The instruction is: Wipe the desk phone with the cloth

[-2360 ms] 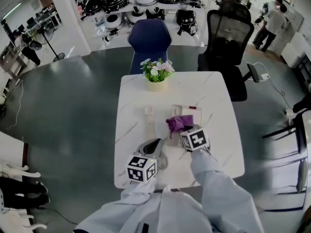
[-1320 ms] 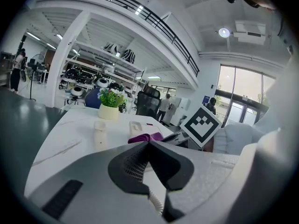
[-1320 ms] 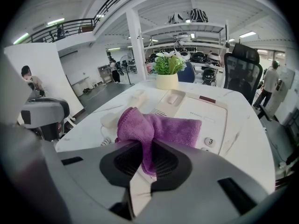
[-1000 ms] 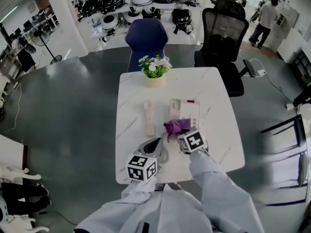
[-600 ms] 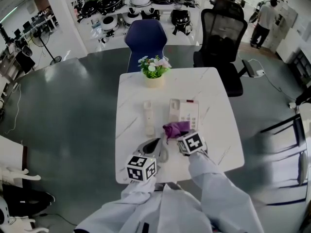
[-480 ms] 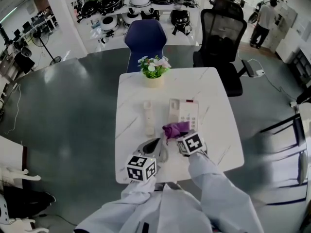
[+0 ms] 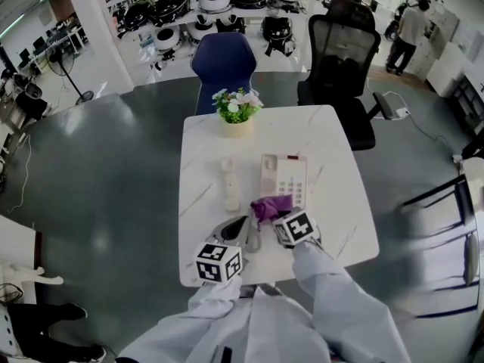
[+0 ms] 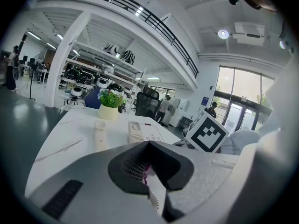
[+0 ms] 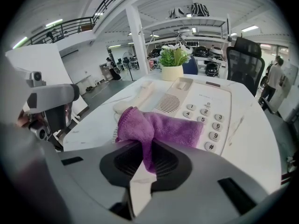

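Note:
The white desk phone (image 7: 284,178) lies on the white marble table (image 7: 340,203), its handset (image 7: 229,184) off the base and lying to its left. My right gripper (image 7: 276,216) is shut on a purple cloth (image 7: 270,204), which drapes over the phone's near end. In the right gripper view the cloth (image 9: 159,127) covers the near left corner of the phone (image 9: 205,101), beside the keypad; my right gripper (image 9: 148,160) pinches its folded end. My left gripper (image 7: 243,231) hovers, shut and holding nothing, near the table's front, left of the cloth. In the left gripper view, the left gripper (image 8: 148,171) points toward the phone (image 8: 142,132).
A potted plant (image 7: 237,112) stands at the table's far edge. A blue chair (image 7: 224,63) and a black office chair (image 7: 340,51) stand behind the table. The handset (image 9: 140,97) lies close to the phone's left side. People stand far off at the back right.
My right gripper has dragged the purple cloth from the middle of the phone toward its near end, uncovering the keypad. The left gripper has stayed put.

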